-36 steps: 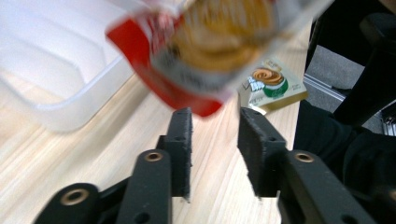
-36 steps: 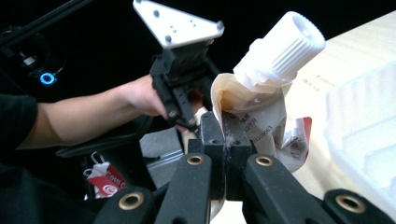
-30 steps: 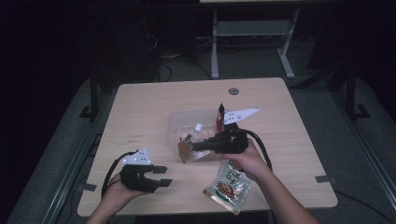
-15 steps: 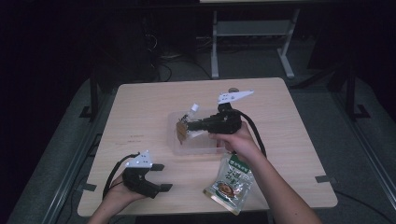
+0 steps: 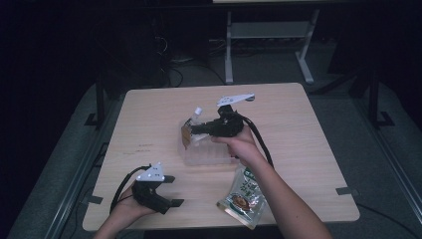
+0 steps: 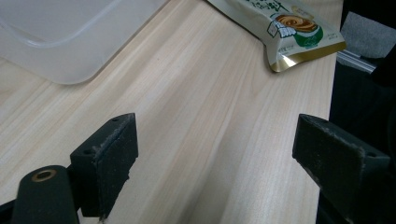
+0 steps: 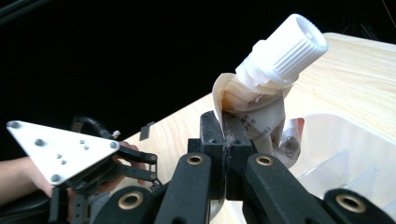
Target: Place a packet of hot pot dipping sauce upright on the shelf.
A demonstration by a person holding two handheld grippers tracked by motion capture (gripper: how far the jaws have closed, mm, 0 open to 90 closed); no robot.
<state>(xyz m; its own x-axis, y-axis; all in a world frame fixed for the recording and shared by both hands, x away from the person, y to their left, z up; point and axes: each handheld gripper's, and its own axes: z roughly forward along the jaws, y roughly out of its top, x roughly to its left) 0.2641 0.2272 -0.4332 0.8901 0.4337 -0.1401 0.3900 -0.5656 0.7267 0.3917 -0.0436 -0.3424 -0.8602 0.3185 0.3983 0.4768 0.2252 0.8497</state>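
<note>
Wooden surface (image 5: 298, 129) carries a clear plastic tray (image 5: 209, 154) at centre, with a green snack packet (image 5: 242, 197) near the front edge. Right gripper (image 5: 191, 130) holds a white-capped spout pouch (image 7: 261, 109) over the tray, fingers pinching it. Left gripper (image 5: 171, 190) at front left, fingers just spread wide over bare wood.

The high camera sits above my side of the tabletop (image 5: 149, 114) and looks forward and down, far enough back to take in both of my tools. The camera on my left tool (image 6: 210, 163) looks low and close along the wood past the clear tray (image 6: 60, 42) to the green packet (image 6: 285, 23). The one on my right tool (image 7: 224, 135) looks across the tray (image 7: 345, 154) toward my left tool (image 7: 135, 163), all shared with the high view.
</note>
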